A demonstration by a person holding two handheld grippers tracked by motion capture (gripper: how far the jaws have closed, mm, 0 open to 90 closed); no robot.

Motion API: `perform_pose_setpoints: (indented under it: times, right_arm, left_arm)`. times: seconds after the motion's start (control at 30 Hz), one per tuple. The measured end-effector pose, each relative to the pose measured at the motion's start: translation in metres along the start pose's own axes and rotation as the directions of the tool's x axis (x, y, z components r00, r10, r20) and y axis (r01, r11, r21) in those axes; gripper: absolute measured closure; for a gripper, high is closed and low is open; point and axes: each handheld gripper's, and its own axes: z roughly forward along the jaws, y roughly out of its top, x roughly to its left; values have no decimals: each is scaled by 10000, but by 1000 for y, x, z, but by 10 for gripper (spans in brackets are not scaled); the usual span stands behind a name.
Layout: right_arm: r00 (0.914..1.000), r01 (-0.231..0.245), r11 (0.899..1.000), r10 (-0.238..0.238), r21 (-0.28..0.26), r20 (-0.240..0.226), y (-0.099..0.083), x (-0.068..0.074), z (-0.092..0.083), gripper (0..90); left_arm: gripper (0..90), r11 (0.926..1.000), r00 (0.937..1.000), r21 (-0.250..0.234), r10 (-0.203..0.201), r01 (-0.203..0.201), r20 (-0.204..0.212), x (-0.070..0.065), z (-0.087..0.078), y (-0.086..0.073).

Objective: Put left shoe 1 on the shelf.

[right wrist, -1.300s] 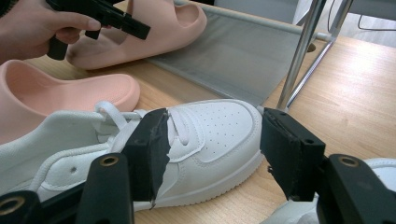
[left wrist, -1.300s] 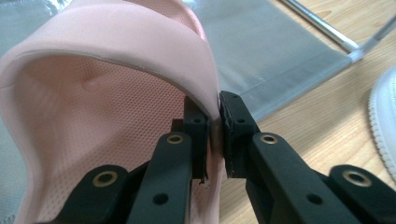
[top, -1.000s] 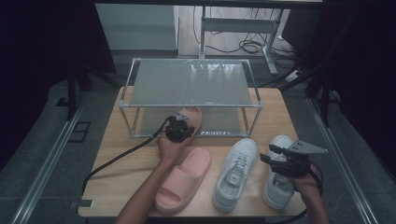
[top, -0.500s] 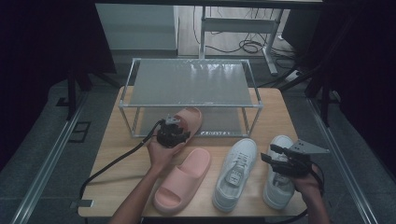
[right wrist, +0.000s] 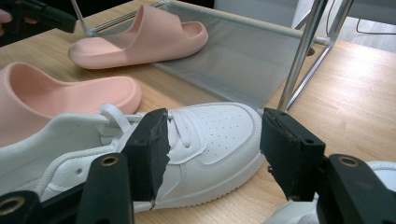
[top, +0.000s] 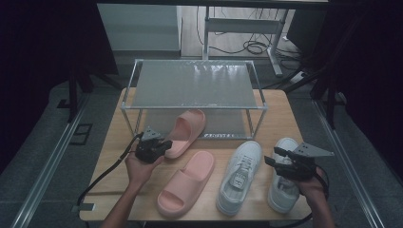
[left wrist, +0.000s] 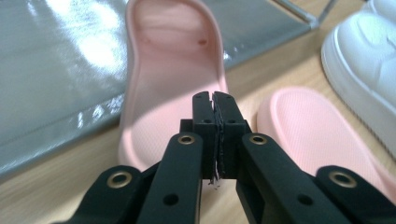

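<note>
Left gripper (top: 159, 147) backed off the pink foam slide (top: 184, 131) w/ toe on the shelf rack (top: 195, 85), jaws just closed, empty; second slide likely next.

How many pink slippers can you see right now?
2: one pink foam slipper partly on the rack's lower shelf, the other pink foam slipper on the wooden table, left of the white sneakers.
</note>
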Motion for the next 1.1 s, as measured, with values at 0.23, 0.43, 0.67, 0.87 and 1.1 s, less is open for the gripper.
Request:
perform_pose_setpoints:
  times: [0.23,0.43,0.67,0.87,1.1]
  right_arm:
    - [10000,-16,10000,16,-25,28,0,-1,-1,426]
    - [10000,-20,10000,20,-25,-6,0,0,0,426]
    - [10000,-15,10000,15,34,-34,-1,1,2,426]
    - [10000,-34,10000,34,30,-12,-1,0,2,427]
    - [10000,-24,10000,24,36,-21,-1,0,1,427]
  left_arm:
    - [900,9984,9996,494,275,-271,-65,6,-17,-20]
    - [900,9939,9986,978,525,-512,-105,10,-20,-32]
    - [900,9878,9972,1389,735,-710,-130,13,-12,-35]
    - [900,9852,9974,1575,710,-683,-112,15,2,-35]
    - [900,9850,9977,1591,681,-673,2,17,9,-30]
